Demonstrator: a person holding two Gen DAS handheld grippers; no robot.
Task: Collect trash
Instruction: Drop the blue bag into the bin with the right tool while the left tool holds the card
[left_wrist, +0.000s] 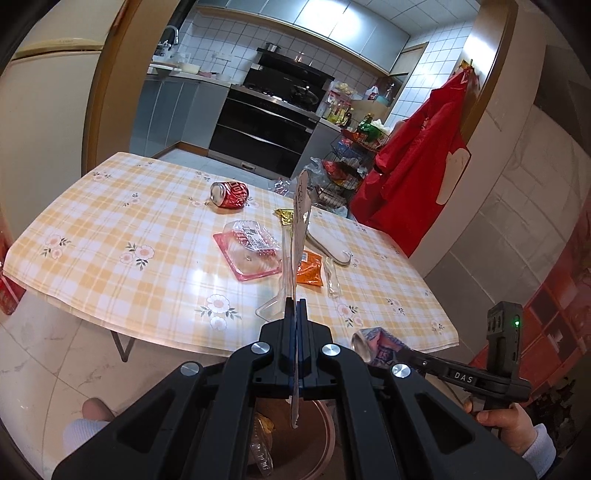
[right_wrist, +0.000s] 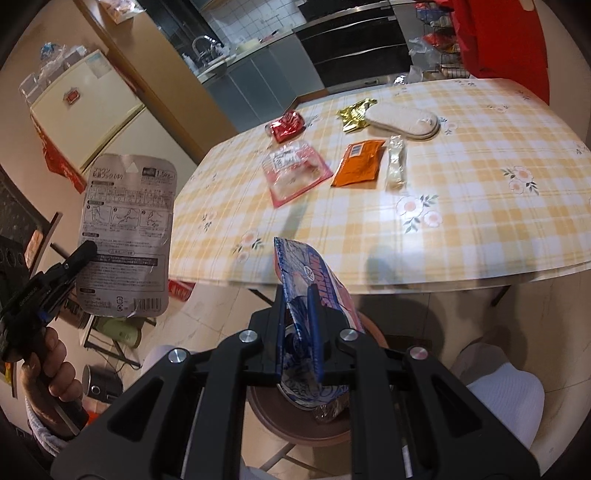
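My left gripper (left_wrist: 295, 307) is shut on a grey printed blister card (left_wrist: 300, 236), which I see edge-on here. In the right wrist view the card (right_wrist: 125, 236) faces the camera, held off the table's left edge by the left gripper (right_wrist: 88, 251). My right gripper (right_wrist: 297, 295) is shut on a blue, white and pink wrapper (right_wrist: 317, 273), also seen as the wrapper (left_wrist: 380, 343). Both hang over a brown bin (left_wrist: 325, 439) holding some trash. On the checked table (right_wrist: 480, 206) lie a crushed red can (right_wrist: 286, 125), a pink clear tray (right_wrist: 295, 171), an orange sachet (right_wrist: 358, 162), a clear sachet (right_wrist: 395, 162) and a gold wrapper (right_wrist: 354, 112).
A white insole (right_wrist: 402, 120) lies at the table's far side. A red garment (left_wrist: 417, 158) hangs at the doorway beside a wire rack (left_wrist: 343, 173). A cream fridge (right_wrist: 85, 114) stands to the left. The person's knee (right_wrist: 506, 391) is beside the bin (right_wrist: 266, 417).
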